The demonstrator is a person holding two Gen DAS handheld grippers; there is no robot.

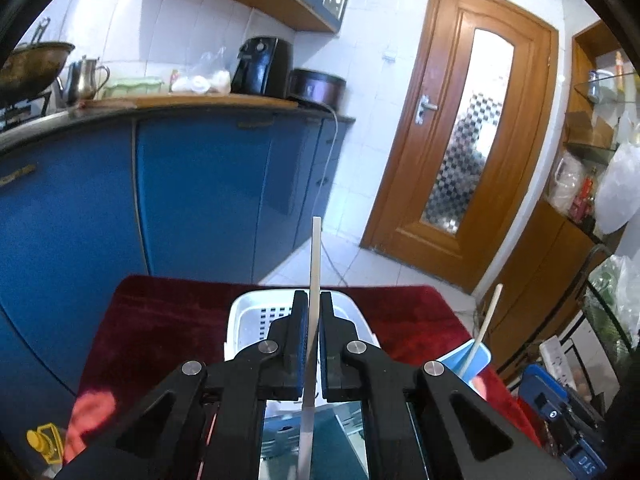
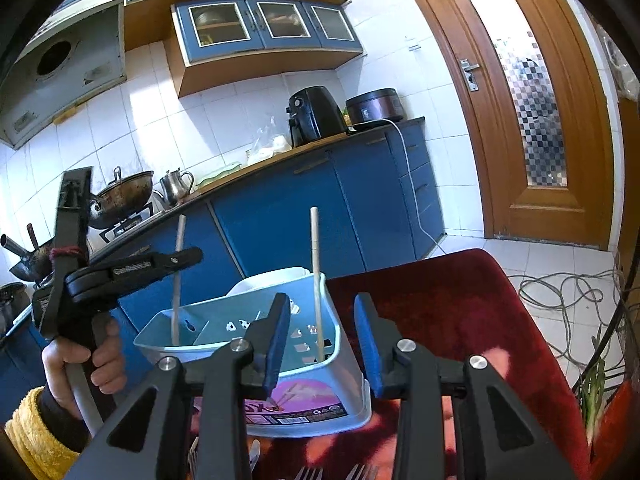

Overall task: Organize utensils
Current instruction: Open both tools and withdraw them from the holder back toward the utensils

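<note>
Chopstick: pale, slim, straight, upright; pinched between left gripper pads above light-blue slotted utensil holder on red cloth. Second chopstick stands inside holder. Right gripper spread wide, empty

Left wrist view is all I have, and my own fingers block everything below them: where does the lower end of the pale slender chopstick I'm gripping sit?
Observer: In the right wrist view, the pale slender chopstick dips behind the front wall of the light blue plastic utensil holder, at its left end.
Operator: Is the other gripper free to help?
Observer: Yes, the right gripper is open and holds nothing.
</note>
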